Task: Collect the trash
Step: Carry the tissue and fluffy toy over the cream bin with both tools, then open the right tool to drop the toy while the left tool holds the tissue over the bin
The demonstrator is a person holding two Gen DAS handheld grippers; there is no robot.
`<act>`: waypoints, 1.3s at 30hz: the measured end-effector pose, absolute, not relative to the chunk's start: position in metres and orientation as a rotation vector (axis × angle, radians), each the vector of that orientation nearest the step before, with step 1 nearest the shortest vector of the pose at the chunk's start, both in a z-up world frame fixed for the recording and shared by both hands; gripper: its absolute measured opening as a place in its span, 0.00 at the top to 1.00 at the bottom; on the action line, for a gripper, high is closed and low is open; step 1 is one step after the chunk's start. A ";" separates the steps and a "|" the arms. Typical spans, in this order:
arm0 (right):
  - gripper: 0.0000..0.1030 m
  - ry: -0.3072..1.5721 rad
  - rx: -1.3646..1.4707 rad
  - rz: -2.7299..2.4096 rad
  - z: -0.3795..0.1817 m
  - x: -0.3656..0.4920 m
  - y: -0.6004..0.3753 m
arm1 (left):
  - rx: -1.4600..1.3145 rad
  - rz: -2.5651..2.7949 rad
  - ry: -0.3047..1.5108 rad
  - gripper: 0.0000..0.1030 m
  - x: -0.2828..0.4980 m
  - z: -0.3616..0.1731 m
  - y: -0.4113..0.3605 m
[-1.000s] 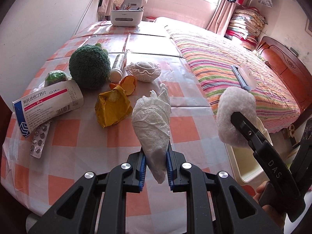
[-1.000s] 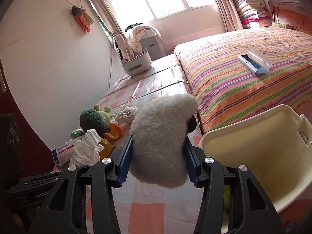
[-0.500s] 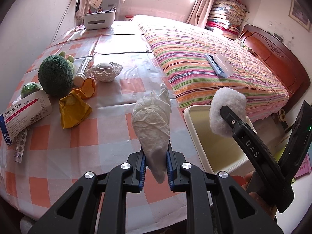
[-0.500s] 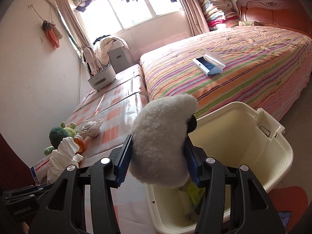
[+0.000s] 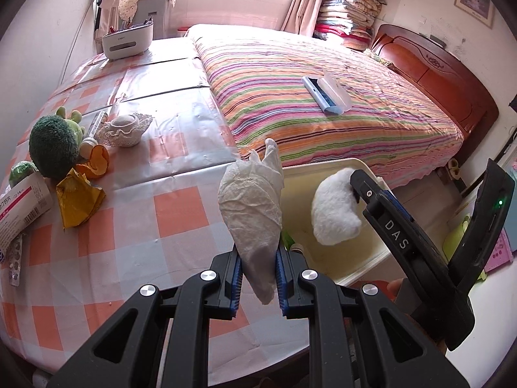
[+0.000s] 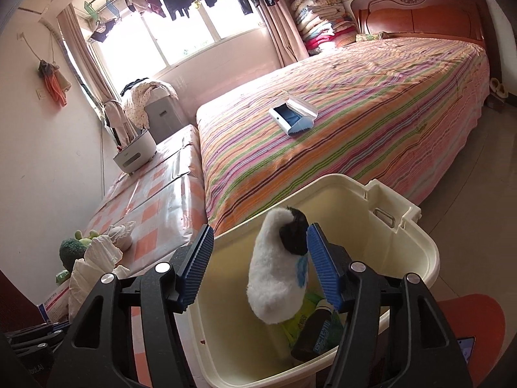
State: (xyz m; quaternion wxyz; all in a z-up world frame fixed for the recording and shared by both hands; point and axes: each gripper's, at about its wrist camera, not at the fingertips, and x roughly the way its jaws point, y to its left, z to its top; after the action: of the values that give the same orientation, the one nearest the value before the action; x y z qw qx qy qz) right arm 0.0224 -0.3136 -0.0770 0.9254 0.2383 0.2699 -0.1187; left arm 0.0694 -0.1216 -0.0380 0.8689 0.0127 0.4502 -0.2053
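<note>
Drop step: right gripper (image 6: 260, 266) opening over bin (image 6: 420, 242), fluffy white wad (image 6: 274, 284) loose between jaws—let it fall clear; left gripper (image 5: 257, 274) clamps crumpled tissue (image 5: 252, 207), deposit next.

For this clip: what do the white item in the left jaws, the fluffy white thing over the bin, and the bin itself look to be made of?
Crumpled white wad: thin paper, probably tissue; matte with fine creases.
Fluffy white piece: plush or fleece-like fabric with a black patch; fuzzy nap, soft outline.
Bin: cream moulded plastic, smooth with a slight sheen, formed rim and handle slot.
</note>
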 end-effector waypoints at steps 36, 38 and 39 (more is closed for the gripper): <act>0.21 0.195 0.917 -0.355 -0.070 -0.043 -0.412 | 0.079 -0.558 0.991 0.83 0.090 -0.054 -0.181; 0.21 0.182 0.918 -0.359 -0.070 -0.045 -0.413 | 0.084 -0.574 0.998 0.83 0.092 -0.056 -0.184; 0.21 0.177 0.917 -0.360 -0.069 -0.046 -0.414 | 0.091 -0.582 1.003 0.83 0.093 -0.057 -0.186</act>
State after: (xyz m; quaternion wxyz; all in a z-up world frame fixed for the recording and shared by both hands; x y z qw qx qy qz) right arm -0.0456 -0.4137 -0.0691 0.8773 0.4398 0.0848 -0.1724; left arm 0.0932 -0.1862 -0.0575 0.8356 0.0429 0.4737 -0.2749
